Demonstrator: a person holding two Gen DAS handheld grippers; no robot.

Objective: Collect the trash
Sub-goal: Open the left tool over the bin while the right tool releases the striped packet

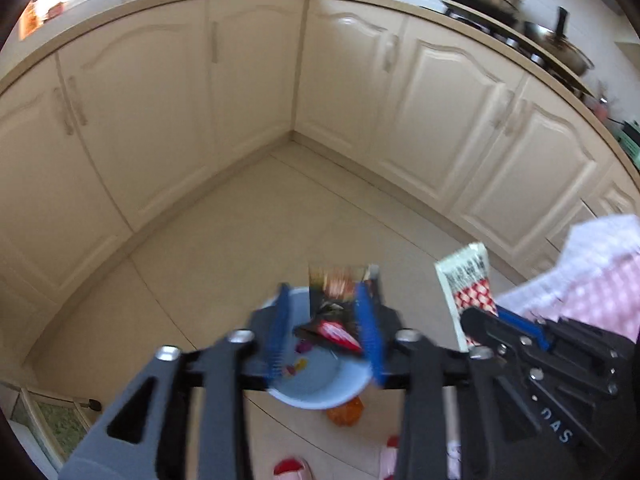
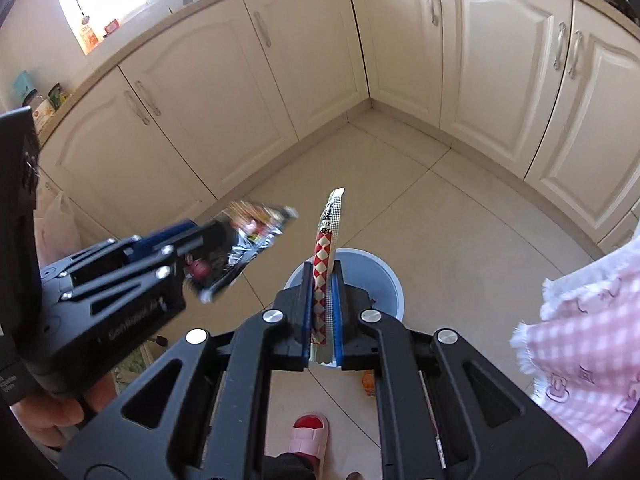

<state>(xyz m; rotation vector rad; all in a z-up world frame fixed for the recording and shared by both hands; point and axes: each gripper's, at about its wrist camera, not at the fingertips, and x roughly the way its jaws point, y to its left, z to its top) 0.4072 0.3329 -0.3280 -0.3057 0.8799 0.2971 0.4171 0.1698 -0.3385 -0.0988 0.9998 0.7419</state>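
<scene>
A light blue bin [image 1: 320, 392] stands on the tiled floor below both grippers; it also shows in the right wrist view [image 2: 384, 280]. My left gripper [image 1: 324, 304] has its jaws wide apart, and a dark snack wrapper [image 1: 336, 304] lies against the right finger above the bin; in the right wrist view the wrapper [image 2: 248, 236] sticks out of the left gripper [image 2: 200, 240]. My right gripper [image 2: 323, 280] is shut on a white and red checked wrapper [image 2: 328, 240], held upright over the bin; it also shows in the left wrist view [image 1: 468, 280].
Cream cabinets [image 1: 240, 92] form a corner ahead. An orange wrapper [image 1: 345, 414] lies on the floor by the bin. My feet in pink slippers [image 2: 308, 432] stand below. A pink checked cloth [image 2: 588, 352] hangs at the right.
</scene>
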